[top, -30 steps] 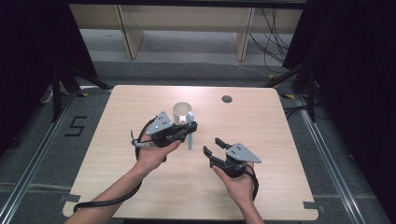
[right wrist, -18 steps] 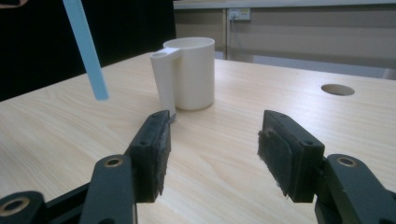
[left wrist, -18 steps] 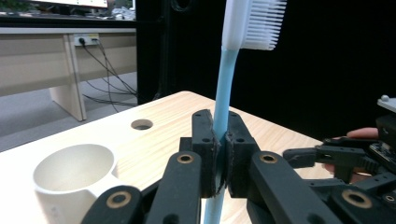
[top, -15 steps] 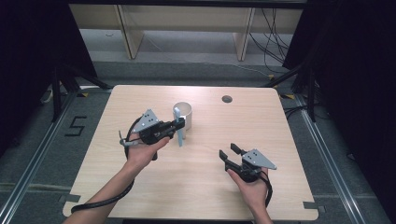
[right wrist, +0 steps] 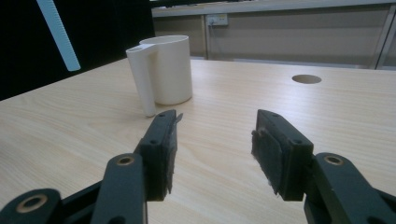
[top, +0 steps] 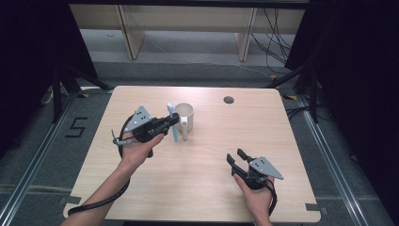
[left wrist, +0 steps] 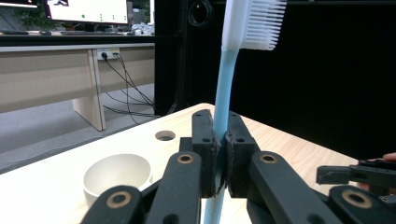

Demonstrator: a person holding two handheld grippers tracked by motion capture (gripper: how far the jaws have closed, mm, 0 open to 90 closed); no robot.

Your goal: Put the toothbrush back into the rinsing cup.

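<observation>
We are holding the left gripper point(top: 173, 120) clamped on a slim light-blue plastic toothbrush point(left wrist: 223, 100), its black jaws pinching the smooth handle at mid-length so the white bristled head is standing upright above them. Over the last second we have been carrying it away from the spot directly in front of the cup and leftward, so it is now hanging just beside the cream-white cylindrical cup point(top: 184, 114), on its left, with the tip clear of the table. That shift is suggesting to us that we are lining up for a drop into the cup's open mouth rather than releasing yet.

Our right gripper point(top: 237, 157) has been drawing back toward the near right corner and is now resting well apart from the cup, its padded jaws spread wide with nothing between them, so the job is falling to the left hand alone.

The cup point(right wrist: 167, 70) is looking matte and thick-walled, with a flat slab handle facing us. Beneath everything, the pale wood-grain table point(top: 282, 136) is showing a round cable hole point(top: 228, 100) near its far edge
</observation>
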